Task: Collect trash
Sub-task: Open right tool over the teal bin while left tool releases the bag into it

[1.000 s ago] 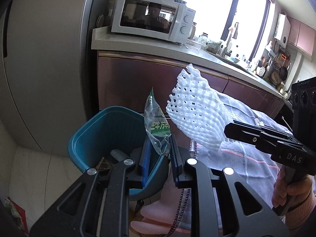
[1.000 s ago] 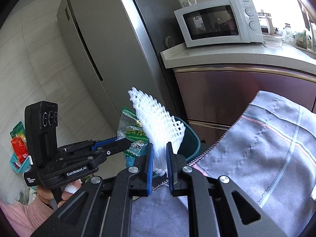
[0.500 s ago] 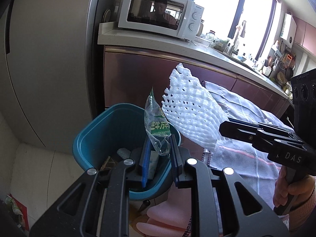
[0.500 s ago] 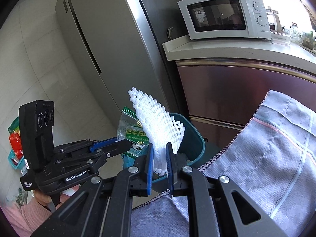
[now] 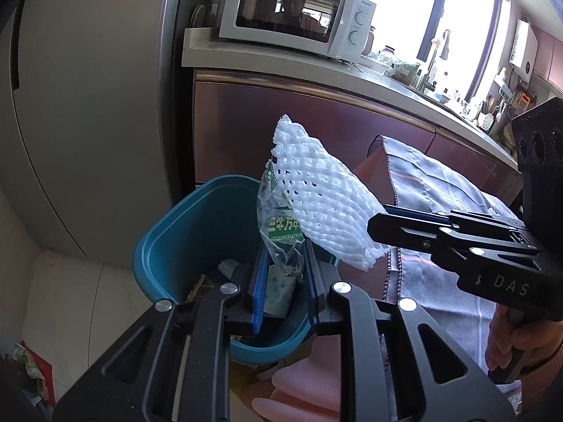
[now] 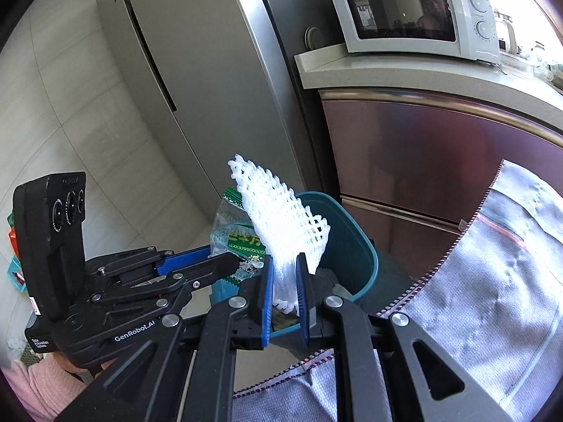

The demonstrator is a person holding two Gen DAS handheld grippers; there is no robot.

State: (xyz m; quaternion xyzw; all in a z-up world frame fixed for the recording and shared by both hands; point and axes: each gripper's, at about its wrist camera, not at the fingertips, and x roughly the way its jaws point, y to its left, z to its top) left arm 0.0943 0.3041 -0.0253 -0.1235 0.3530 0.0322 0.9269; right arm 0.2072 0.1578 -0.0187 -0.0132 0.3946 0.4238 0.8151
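Observation:
My left gripper (image 5: 283, 260) is shut on a clear plastic wrapper with green print (image 5: 278, 225) and holds it over a teal trash bin (image 5: 169, 246). My right gripper (image 6: 284, 274) is shut on a white foam fruit net (image 6: 278, 218), held over the same bin (image 6: 352, 246). The right gripper also shows in the left wrist view (image 5: 378, 227), with the net (image 5: 323, 197) touching the wrapper. The left gripper (image 6: 225, 258) and wrapper (image 6: 235, 235) show in the right wrist view. Some trash lies inside the bin.
A steel fridge (image 5: 88, 105) stands behind the bin. A counter (image 5: 281, 63) carries a white microwave (image 5: 292, 10). Brown cabinets (image 6: 422, 154) sit under it. A grey cloth (image 6: 492, 281) covers the surface at right. Trash lies on the floor (image 5: 28, 379).
Both grippers with their trash have moved closer to the bin and over its opening. The net and wrapper now touch.

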